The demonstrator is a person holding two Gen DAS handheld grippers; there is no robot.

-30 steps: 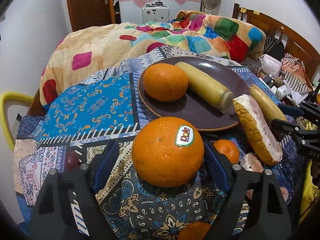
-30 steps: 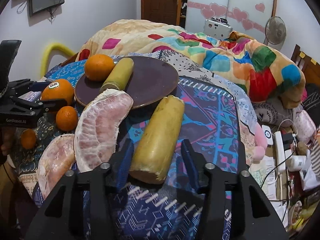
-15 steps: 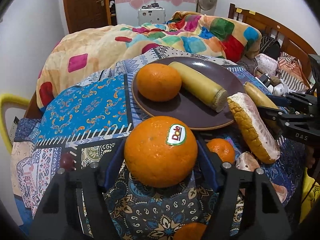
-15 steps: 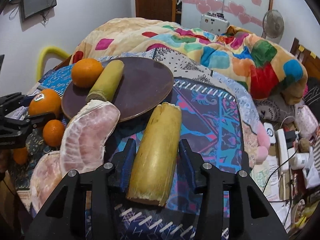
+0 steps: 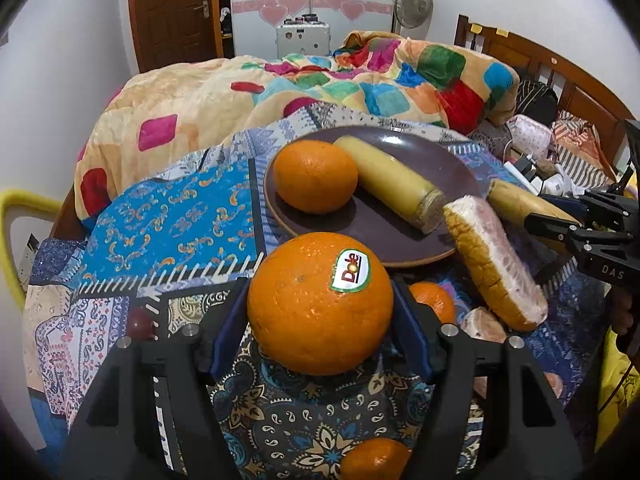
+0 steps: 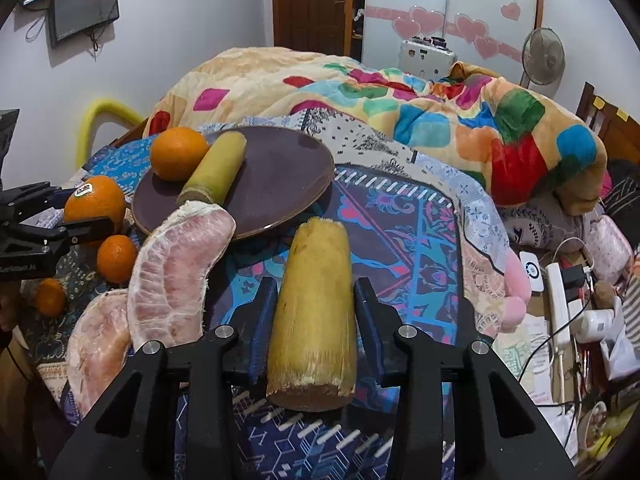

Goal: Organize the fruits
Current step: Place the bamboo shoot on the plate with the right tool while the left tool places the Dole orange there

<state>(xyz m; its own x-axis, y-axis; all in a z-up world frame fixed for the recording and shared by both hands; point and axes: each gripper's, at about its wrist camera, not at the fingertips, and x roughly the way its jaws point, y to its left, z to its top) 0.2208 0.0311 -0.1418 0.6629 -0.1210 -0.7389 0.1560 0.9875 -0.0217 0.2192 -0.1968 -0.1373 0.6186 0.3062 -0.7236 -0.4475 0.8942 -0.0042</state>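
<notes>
My left gripper (image 5: 320, 312) is shut on a large orange with a Dole sticker (image 5: 316, 304), held just in front of the brown plate (image 5: 400, 236). The plate holds another orange (image 5: 316, 176) and a yellow sugarcane piece (image 5: 392, 184). My right gripper (image 6: 314, 312) is shut on a second sugarcane piece (image 6: 316, 312), held right of the plate (image 6: 280, 184). A peeled pomelo wedge (image 6: 180, 272) leans at the plate's near edge. In the right wrist view the left gripper (image 6: 44, 224) holds the Dole orange (image 6: 96, 204).
Small oranges (image 6: 117, 258) and another pomelo piece (image 6: 100, 344) lie on the patterned cloth (image 5: 168, 216). A colourful quilt (image 6: 400, 112) is heaped behind. A power strip and clutter (image 6: 560, 288) lie to the right. A small dark fruit (image 5: 138, 318) sits left.
Both grippers have closed in on their fruit and lifted: the left on the Dole orange, the right on the sugarcane piece. Both have edged towards the plate.
</notes>
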